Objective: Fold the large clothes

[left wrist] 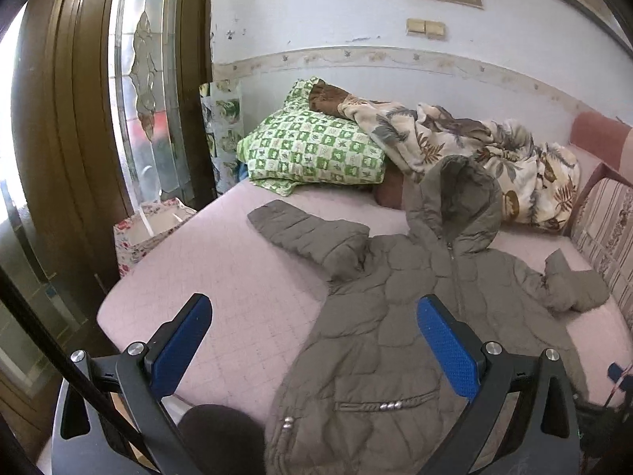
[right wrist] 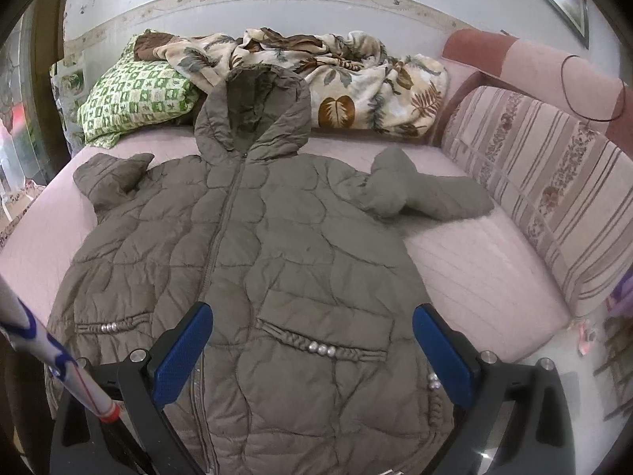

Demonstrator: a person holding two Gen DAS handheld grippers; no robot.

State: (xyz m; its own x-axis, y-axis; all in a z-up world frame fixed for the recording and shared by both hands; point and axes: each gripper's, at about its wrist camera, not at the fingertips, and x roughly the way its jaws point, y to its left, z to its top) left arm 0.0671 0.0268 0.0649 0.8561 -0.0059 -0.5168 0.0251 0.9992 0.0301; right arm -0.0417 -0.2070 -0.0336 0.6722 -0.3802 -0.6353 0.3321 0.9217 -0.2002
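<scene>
A: How are the two tools held?

B: The left gripper hangs above the near edge of the bed, jaws spread wide with nothing between them; its blue pads frame the coat's hem side. The right gripper hovers over the lower front of the coat, jaws likewise wide apart and empty.

A: And the coat?

B: The grey-brown quilted coat lies flat, front up and zipped, on the pink mattress. From the right wrist, its hem sits at 6 o'clock, the hood at 12, one sleeve bunched at 10, the other sleeve reaching toward 2.

A: Any containers?

B: A floral fabric bag stands beside the bed at 9 o'clock in the left wrist view; I cannot tell its contents.

A: Farther back?

B: A green checked pillow at 11, a leaf-print blanket heaped at 12 to 1, and a striped cushion at 3
</scene>
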